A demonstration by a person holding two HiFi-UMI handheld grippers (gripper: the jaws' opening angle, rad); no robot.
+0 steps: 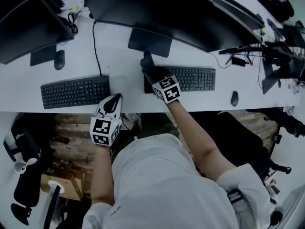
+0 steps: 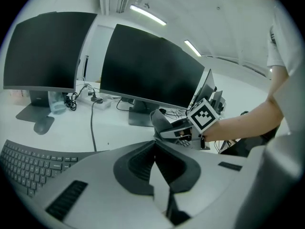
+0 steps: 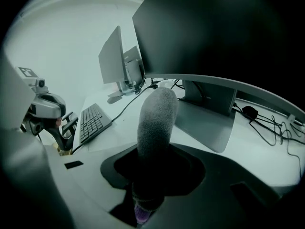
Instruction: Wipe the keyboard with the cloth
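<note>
White short-sleeved shirt of a person (image 1: pixel 162 185) fills the bottom of the head view, with both bare forearms reaching forward to a long white desk (image 1: pixel 124 66).

At the desk's near edge, the left gripper (image 1: pixel 113 101), pale grey with a black-and-white marker cube, sits just beside the right end of a black keyboard on the left (image 1: pixel 74 91). Its own view shows its jaws pressed together with nothing between them.

Further forward, the right gripper (image 1: pixel 148 69) hangs over the left end of a second black keyboard (image 1: pixel 193 78), which lies in front of the person. Its jaws pinch a dark grey fuzzy cloth (image 1: pixel 146 60), rolled into a thick finger shape. The cloth sticks out past the jaws, beyond the far left corner of this keyboard and towards a flat dark monitor base (image 1: pixel 149 42). Whether the cloth touches the keys cannot be told.

A dark computer mouse (image 1: pixel 234 98) rests to the right of that keyboard, and another mouse (image 1: pixel 59 59) lies beyond the left one. A thin black cable (image 1: pixel 96 46) runs between the two keyboards towards the back.

Farthest away, a wide curved black monitor (image 1: pixel 190 18) spans the centre, with a second dark monitor (image 1: pixel 24 27) to its left. Both screens are off.
</note>
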